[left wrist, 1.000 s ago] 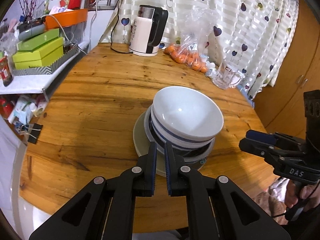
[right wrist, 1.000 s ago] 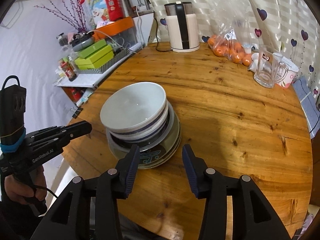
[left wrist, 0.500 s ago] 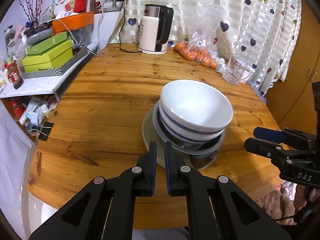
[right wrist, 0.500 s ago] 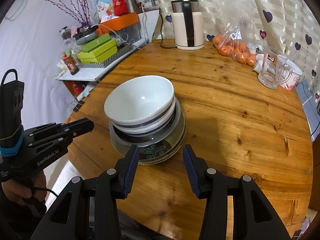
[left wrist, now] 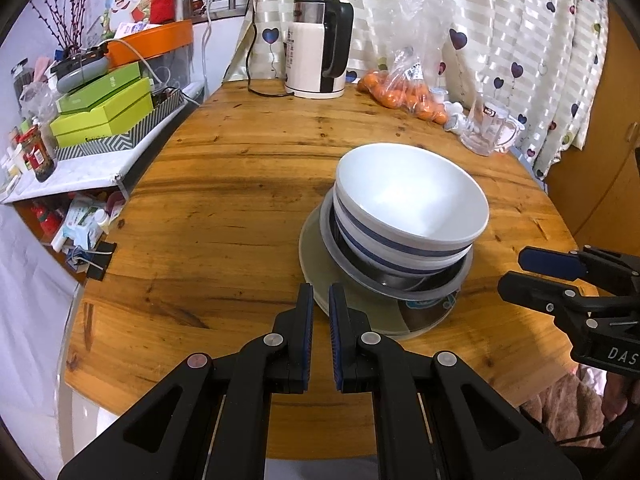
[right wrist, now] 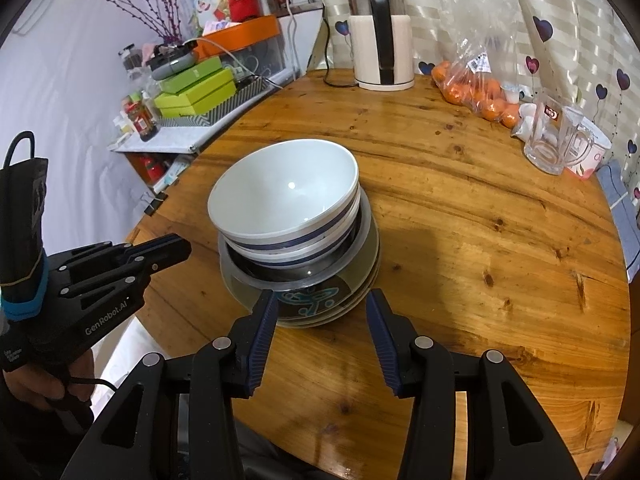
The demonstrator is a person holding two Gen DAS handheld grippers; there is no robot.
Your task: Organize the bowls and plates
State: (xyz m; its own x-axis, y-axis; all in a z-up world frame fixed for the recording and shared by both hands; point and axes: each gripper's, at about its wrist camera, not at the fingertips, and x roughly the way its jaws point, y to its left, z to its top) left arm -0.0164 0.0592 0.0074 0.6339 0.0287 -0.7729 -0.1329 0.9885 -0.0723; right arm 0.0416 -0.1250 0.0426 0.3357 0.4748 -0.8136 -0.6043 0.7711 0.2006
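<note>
Right wrist view shows the stack of dishes straight ahead of the right gripper (right wrist: 320, 304), just beyond its fingertips. The near rim of the bottom plate (right wrist: 316, 316) lies between the two spread fingers, which hold nothing and do not touch it. On the plates sits a dark glass bowl (right wrist: 304, 276), and in it two white bowls with a blue stripe, the top white bowl (right wrist: 284, 196) leaning a little to the left.

The left gripper (left wrist: 318, 300) has its fingers pressed almost together and empty. From it the stack lies ahead and to the right, its tips just beside the plate edge. I judge the right gripper the better placed one for a grasp, since its opening already faces the rim.

The stack is round, so there is no long axis; the rim can be taken from any side. The wooden table (right wrist: 460, 208) is bare to the right of the stack and beyond it, up to the kettle (right wrist: 380, 40), the bag of oranges (right wrist: 476, 88) and the glass mug (right wrist: 552, 140). The table edge is close behind both grippers.
</note>
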